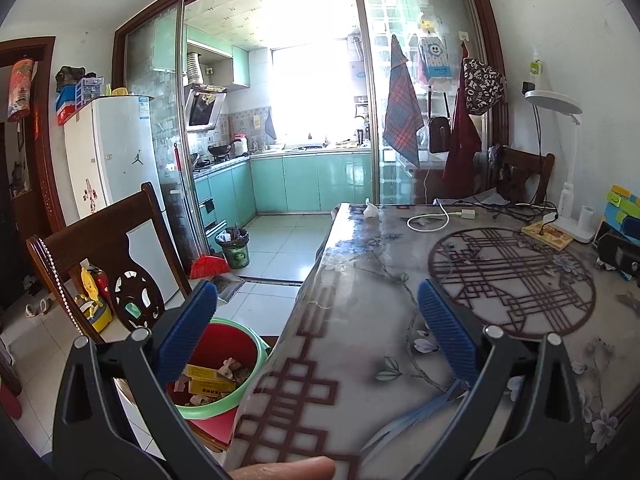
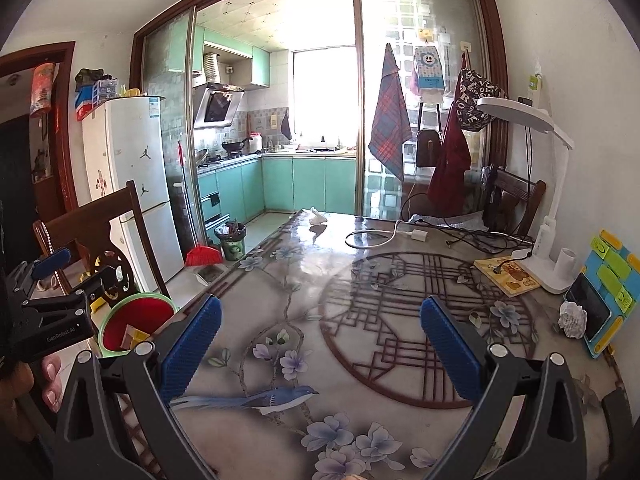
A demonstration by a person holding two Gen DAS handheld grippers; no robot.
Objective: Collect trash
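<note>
Hovering over the table (image 2: 360, 240), both grippers empty.
Left gripper (image 1: 316, 316) and right gripper (image 2: 320, 332) jaws spread; crumpled paper (image 2: 572, 319), roundish, has no clear long axis.

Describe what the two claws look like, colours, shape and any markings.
Both claws, left and right, have black angular frames with silver round pivot bolts and two fingers faced with ribbed blue pads. In the right view, the left claw's black body carries white "GenRobot.AI" lettering. No cables or sleeves show.
</note>
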